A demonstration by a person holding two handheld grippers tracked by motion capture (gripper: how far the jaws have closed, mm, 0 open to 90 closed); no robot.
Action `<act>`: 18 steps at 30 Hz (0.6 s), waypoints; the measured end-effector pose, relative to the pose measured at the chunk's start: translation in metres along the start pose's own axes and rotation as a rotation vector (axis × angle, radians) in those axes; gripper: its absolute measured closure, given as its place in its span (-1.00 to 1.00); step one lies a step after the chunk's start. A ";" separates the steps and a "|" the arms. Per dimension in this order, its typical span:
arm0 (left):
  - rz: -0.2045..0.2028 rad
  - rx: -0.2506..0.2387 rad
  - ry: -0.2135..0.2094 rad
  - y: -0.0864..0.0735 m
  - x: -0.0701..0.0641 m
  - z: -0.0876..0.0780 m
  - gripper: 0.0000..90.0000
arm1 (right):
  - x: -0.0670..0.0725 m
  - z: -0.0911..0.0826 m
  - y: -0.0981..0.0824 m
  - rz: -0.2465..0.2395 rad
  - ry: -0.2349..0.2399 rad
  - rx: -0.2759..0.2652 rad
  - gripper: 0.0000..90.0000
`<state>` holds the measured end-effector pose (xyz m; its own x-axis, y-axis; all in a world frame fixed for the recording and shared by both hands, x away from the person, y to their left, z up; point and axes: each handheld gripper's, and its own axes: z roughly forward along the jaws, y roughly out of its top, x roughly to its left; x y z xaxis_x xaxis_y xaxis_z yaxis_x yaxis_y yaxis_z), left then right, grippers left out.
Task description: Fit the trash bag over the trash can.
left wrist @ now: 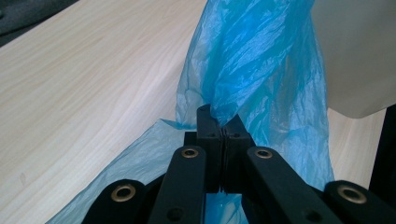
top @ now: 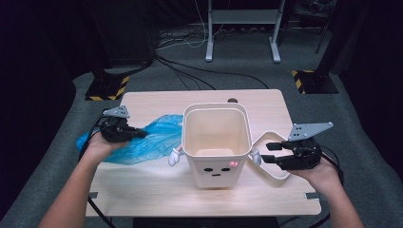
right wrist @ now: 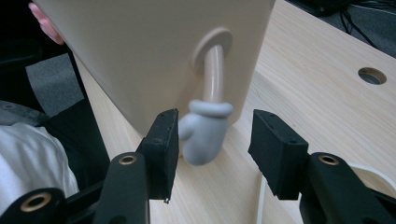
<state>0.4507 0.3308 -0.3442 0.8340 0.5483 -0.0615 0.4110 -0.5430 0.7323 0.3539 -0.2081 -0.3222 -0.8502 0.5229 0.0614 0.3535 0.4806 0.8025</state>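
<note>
Beside the bin [top: 216,142], left tongs [top: 138,134] pinch the blue bag [top: 152,137]; right tongs [top: 270,153] gape wide

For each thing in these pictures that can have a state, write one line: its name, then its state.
Blue plastic bag: crumpled, lying on the table, one edge pinched.
Bin: upright, lid off.
Lid: flat on the table beside the bin.
Left tool: shut on the bag.
Right tool: open, around the bin's grey mitten.

Light wood tabletop [top: 157,187] with round cable hole [top: 232,100], on grey carpet floor [top: 375,156]. Dark room behind. White desk frame [top: 242,28], black cables [top: 190,76] on floor, two yellow-black striped stand bases [top: 107,88].
</note>
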 end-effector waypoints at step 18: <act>0.026 -0.030 -0.003 0.037 -0.009 -0.022 0.96 | 0.013 -0.016 0.027 -0.045 0.047 -0.029 0.12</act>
<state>0.4502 0.3195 -0.3013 0.8457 0.5318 -0.0443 0.3776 -0.5377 0.7539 0.3461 -0.2002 -0.2902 -0.8825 0.4675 0.0517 0.3035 0.4819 0.8220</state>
